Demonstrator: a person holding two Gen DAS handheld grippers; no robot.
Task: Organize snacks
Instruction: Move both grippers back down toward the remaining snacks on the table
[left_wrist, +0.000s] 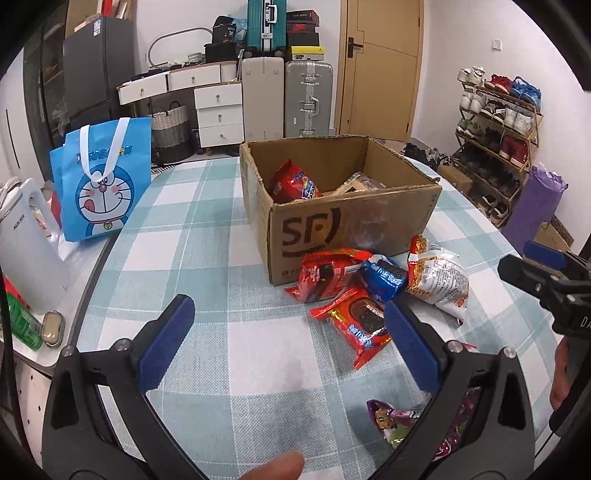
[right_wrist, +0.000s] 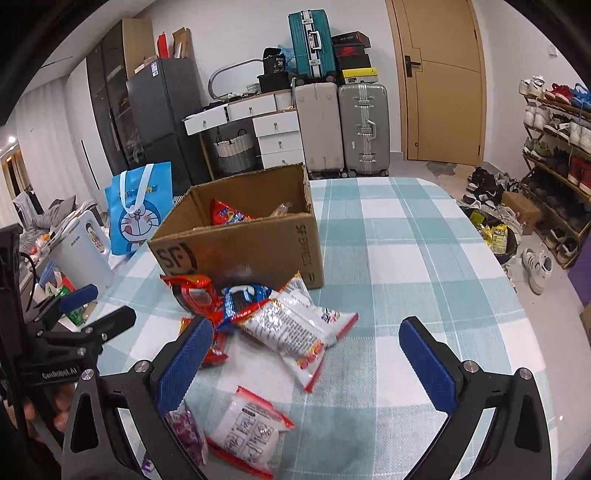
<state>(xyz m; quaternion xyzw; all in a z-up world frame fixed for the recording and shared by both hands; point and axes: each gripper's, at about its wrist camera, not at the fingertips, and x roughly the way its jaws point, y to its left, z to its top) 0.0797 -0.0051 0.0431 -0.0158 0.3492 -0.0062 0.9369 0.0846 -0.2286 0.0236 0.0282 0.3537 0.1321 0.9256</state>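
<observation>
An open SF cardboard box (left_wrist: 351, 218) (right_wrist: 240, 243) stands on the checked tablecloth with a red bag (left_wrist: 291, 181) and other packs inside. In front of it lies a heap: red packs (left_wrist: 325, 275), a blue cookie pack (left_wrist: 384, 277) (right_wrist: 242, 295), a red cookie pack (left_wrist: 360, 326) and a white-orange bag (left_wrist: 439, 280) (right_wrist: 295, 328). Nearer lie a purple candy pack (left_wrist: 399, 421) (right_wrist: 186, 432) and a white red-edged pack (right_wrist: 247, 428). My left gripper (left_wrist: 290, 325) (right_wrist: 99, 308) hovers open, left of the heap. My right gripper (right_wrist: 306, 354) (left_wrist: 524, 262) is open above the white bags, gripping nothing.
A blue cartoon tote bag (left_wrist: 101, 181) and a white kettle (left_wrist: 26, 247) stand at the table's left edge, beside a green can (left_wrist: 24, 321). Suitcases (right_wrist: 364, 129), drawers, a door and a shoe rack (left_wrist: 498, 140) stand beyond the table. A fingertip (left_wrist: 273, 467) shows at the bottom.
</observation>
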